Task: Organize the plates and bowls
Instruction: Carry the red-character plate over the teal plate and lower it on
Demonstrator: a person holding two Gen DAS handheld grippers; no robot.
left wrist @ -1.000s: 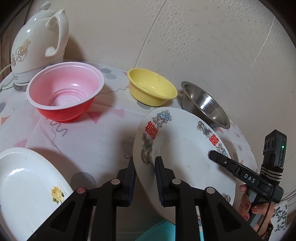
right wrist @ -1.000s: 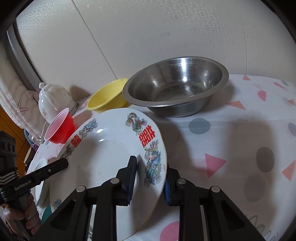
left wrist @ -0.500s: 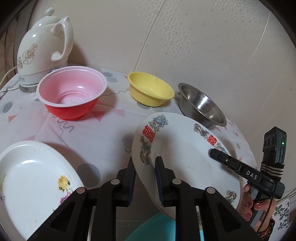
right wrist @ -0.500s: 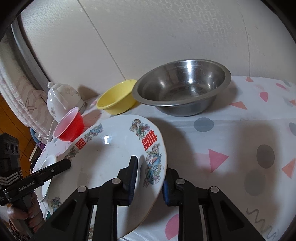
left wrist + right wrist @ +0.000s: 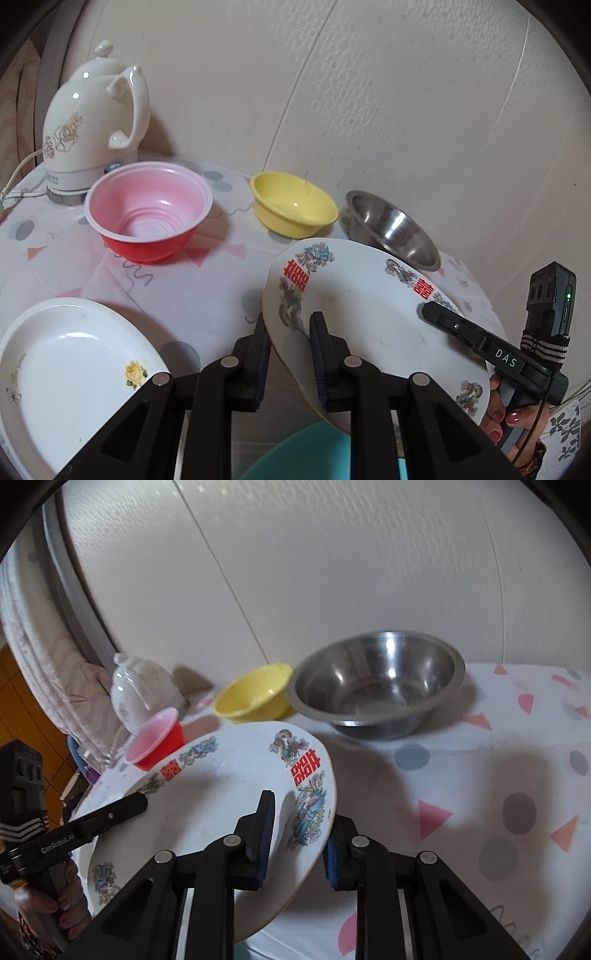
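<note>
A large white plate with red characters and coloured dragons (image 5: 369,317) (image 5: 207,805) hangs tilted above the table, held at both ends. My left gripper (image 5: 288,332) is shut on its left rim, and my right gripper (image 5: 299,812) is shut on its right rim. At the back of the table stand a red bowl with a pink inside (image 5: 147,214) (image 5: 157,738), a yellow bowl (image 5: 293,203) (image 5: 255,694) and a steel bowl (image 5: 391,225) (image 5: 376,683). A white plate with a yellow flower (image 5: 70,373) lies at the front left.
A white ceramic kettle (image 5: 92,129) (image 5: 142,690) with its cord stands at the back left against the padded wall. The table (image 5: 461,775) wears a cloth with pink triangles and grey dots. Something teal (image 5: 306,454) shows below the held plate. A hand (image 5: 509,417) holds the right gripper.
Both grippers have lifted the decorated plate a little and tilted with it. The bowls and kettle sit lower and farther in both views, and more of the flower plate shows.
</note>
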